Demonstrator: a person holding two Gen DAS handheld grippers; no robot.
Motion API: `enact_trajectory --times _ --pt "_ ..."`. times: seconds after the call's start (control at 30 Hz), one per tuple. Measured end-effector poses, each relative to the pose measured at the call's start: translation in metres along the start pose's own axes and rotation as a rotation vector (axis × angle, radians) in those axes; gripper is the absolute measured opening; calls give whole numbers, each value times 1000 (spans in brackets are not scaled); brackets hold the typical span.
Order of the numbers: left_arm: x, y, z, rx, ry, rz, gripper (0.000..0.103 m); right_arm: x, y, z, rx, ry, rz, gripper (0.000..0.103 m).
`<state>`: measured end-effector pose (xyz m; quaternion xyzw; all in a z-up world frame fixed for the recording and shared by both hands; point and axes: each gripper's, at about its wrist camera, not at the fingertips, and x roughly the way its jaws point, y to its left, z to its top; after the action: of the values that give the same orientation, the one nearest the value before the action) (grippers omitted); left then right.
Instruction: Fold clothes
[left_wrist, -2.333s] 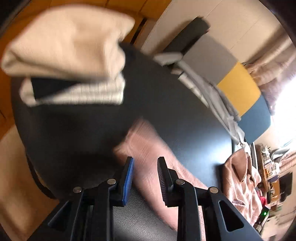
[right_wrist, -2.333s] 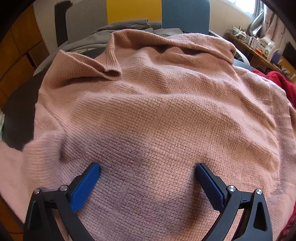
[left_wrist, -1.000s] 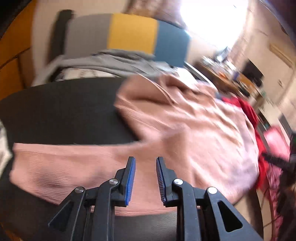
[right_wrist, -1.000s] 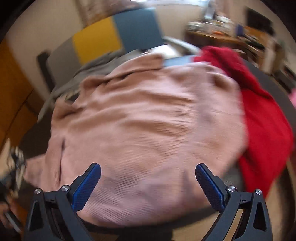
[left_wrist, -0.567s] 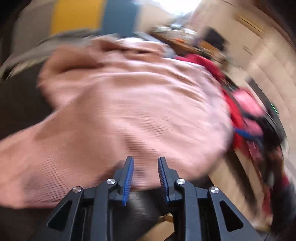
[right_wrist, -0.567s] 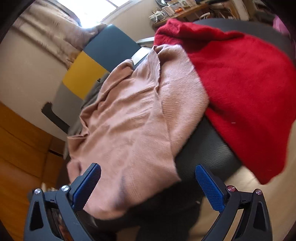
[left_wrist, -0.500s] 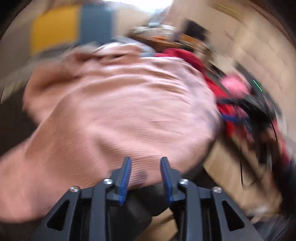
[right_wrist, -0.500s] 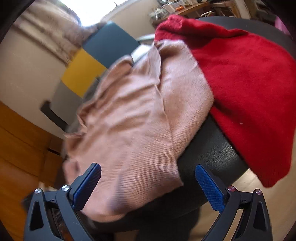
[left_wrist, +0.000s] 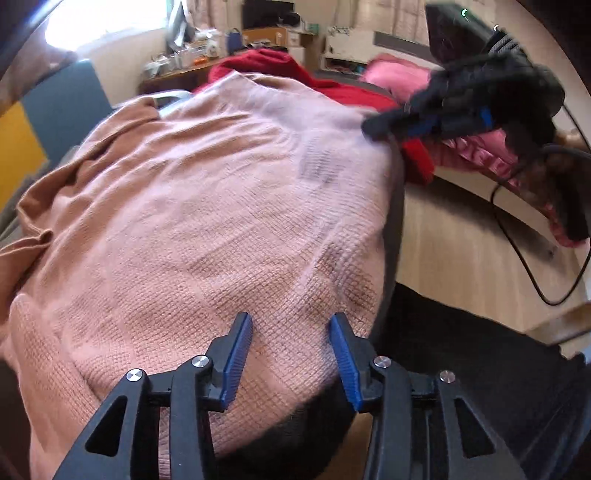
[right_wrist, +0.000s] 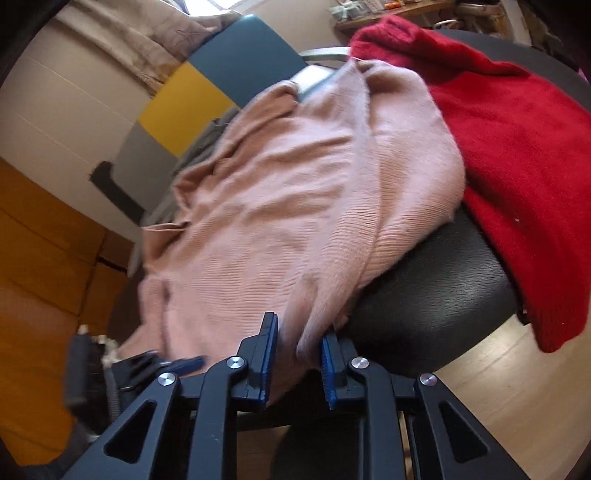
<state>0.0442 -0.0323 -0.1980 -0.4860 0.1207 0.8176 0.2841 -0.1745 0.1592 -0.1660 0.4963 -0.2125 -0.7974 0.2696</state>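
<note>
Pink waffle-knit sweater (right_wrist: 295, 206), near hem: a fold of the fabric stands between the blue pads of the right gripper (right_wrist: 295, 365), whose jaws are closing; the cloth fills the narrow gap, pads against it. Left gripper (left_wrist: 291, 354): jaws opening, blue pads set apart over the sweater's near edge, with knit showing between them but not pinched. The sweater lies spread across a round black leather-look table (right_wrist: 436, 280), its hem reaching the table's near rim. Just beyond, overlapped by the sweater's far side, lies a red fuzzy garment (right_wrist: 517, 140) that hangs over the rim. Behind the table stands a chair back in grey, yellow and teal panels (right_wrist: 207, 92). Pale wooden floor (left_wrist: 461, 251) shows below the rim.
</note>
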Motion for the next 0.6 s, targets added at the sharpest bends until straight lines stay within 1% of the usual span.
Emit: enact_trajectory --times 0.03,0.07,0.13,0.17,0.2,0.3,0.33,0.37,0.43,0.47,0.5,0.53,0.57,0.6 --pt "-2 5 2 -9 24 -27 32 -8 4 -1 -11 -5 22 19" --pt "-4 13 1 -16 50 -54 31 -15 11 -2 -21 -12 49 17" --pt "-8 23 -5 -27 70 -104 30 -30 25 -3 -31 -28 101 14" --pt "-11 27 -9 -38 69 -124 30 -35 28 -4 -42 -31 100 14" --pt "-12 29 -14 -49 63 -134 30 -37 31 -6 -60 -23 63 14" --pt "-18 29 -22 -78 31 -125 30 -38 36 -13 -115 5 -47 15" --pt "-20 29 -23 -99 20 -125 30 -35 39 -16 -148 5 -99 16" --pt "-23 32 -25 -141 1 -131 30 -32 43 -18 -181 5 -148 17" --pt "-39 45 -31 -238 -61 -115 31 -20 56 -18 -247 15 -191 17" --pt "-48 52 -35 -284 -94 -100 31 -14 63 -16 -272 20 -184 20" --pt "-59 62 -41 -339 -132 -79 31 -8 71 -15 -300 25 -177 29" --pt "-73 75 -48 -399 -174 -51 32 0 81 -14 -352 29 -187 35" --pt "-86 89 -56 -459 -218 -6 33 8 90 -13 -396 28 -205 50" --pt "-101 104 -66 -518 -263 52 35 18 100 -12 -439 36 -217 56"
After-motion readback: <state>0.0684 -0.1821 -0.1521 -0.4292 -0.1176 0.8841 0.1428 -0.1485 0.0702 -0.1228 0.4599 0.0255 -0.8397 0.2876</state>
